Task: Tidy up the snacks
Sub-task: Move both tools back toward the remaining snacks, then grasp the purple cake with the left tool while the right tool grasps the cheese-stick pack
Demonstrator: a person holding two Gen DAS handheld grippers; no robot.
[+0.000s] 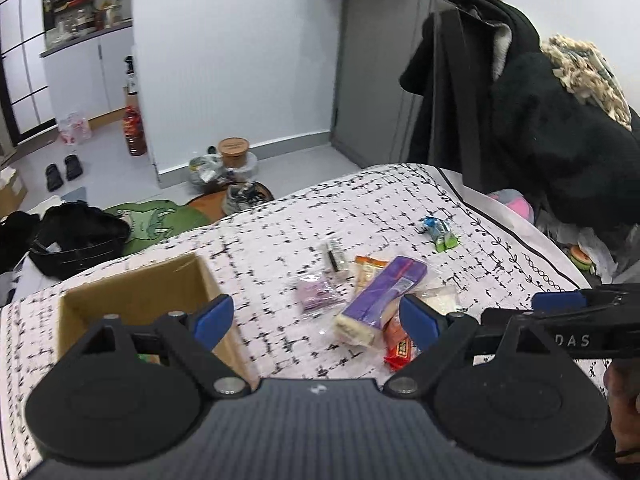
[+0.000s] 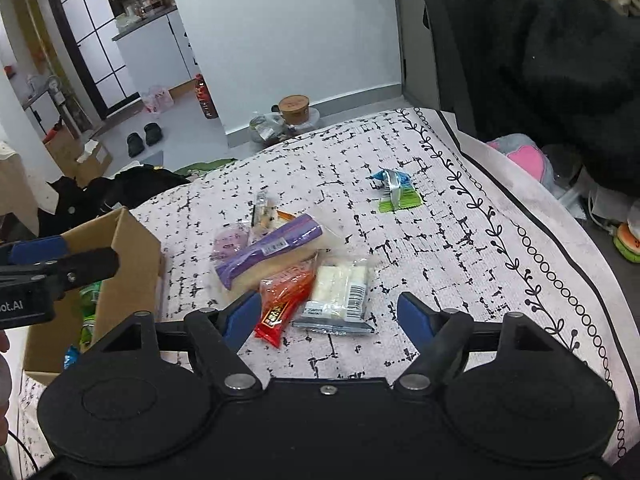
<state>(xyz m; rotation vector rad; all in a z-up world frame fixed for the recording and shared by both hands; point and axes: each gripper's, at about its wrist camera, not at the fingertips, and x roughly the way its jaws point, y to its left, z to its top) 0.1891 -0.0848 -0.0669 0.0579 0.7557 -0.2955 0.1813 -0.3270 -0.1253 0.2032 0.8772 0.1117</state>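
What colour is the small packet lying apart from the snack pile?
Green with a blue-and-silver end, the small packet shows best in the right wrist view.

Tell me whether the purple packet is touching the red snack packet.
Touching. In the right wrist view the purple packet lies with its pale lower edge overlapping the top of the red snack packet, no cloth showing between them.

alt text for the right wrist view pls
The open, empty right gripper hovers over a red snack packet and a clear packet of white bars on a patterned cloth; a cardboard box stands at left.
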